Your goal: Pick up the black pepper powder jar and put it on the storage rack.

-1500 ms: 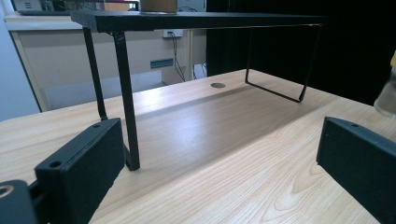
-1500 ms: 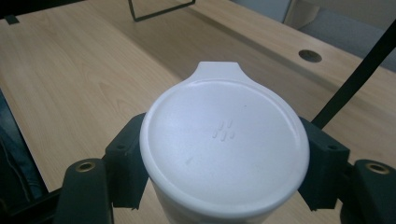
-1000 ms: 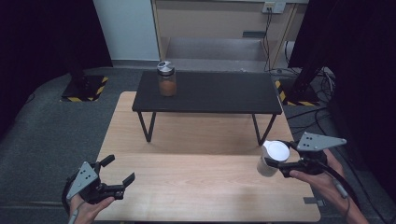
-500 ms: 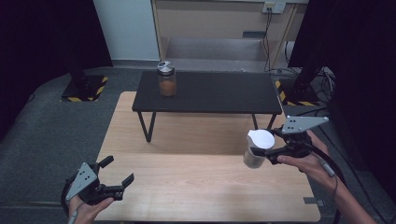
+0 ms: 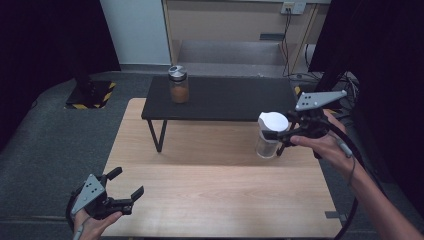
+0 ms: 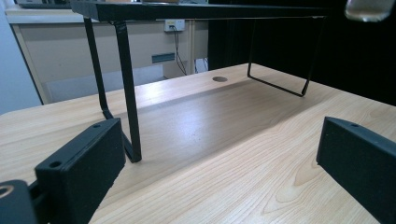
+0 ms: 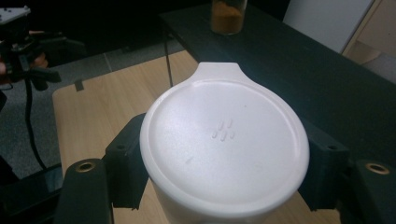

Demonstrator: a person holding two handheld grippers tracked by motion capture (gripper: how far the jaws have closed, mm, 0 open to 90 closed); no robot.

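In the high view, the right gripper [image 5: 280, 136] is clamped on a clear jar [image 5: 269, 141] with a white lid [image 5: 273, 121], holding it upright in the air above the right part of the desk [image 5: 210, 200], just in front of the right end of a low black shelf [image 5: 225, 97] that stands along the desk's far edge. A spice jar [image 5: 178, 84] with a metal cap and orange contents stands on the shelf's left part. The left gripper [image 5: 125, 187] is at the desk's near left corner, its jaws apart and nothing between them.

In the left gripper view, the two black jaws stand wide apart over bare wood. The shelf's thin black legs [image 6: 126, 88] rise just ahead, and the base of the clear jar [image 6: 369, 9] hangs at the top right, clear of the desk.

In the right gripper view, the white lid [image 7: 224, 144] sits between the jaws, which press against the jar just below it on both sides. Beyond it are the shelf [image 7: 289, 60] and the spice jar [image 7: 228, 16].
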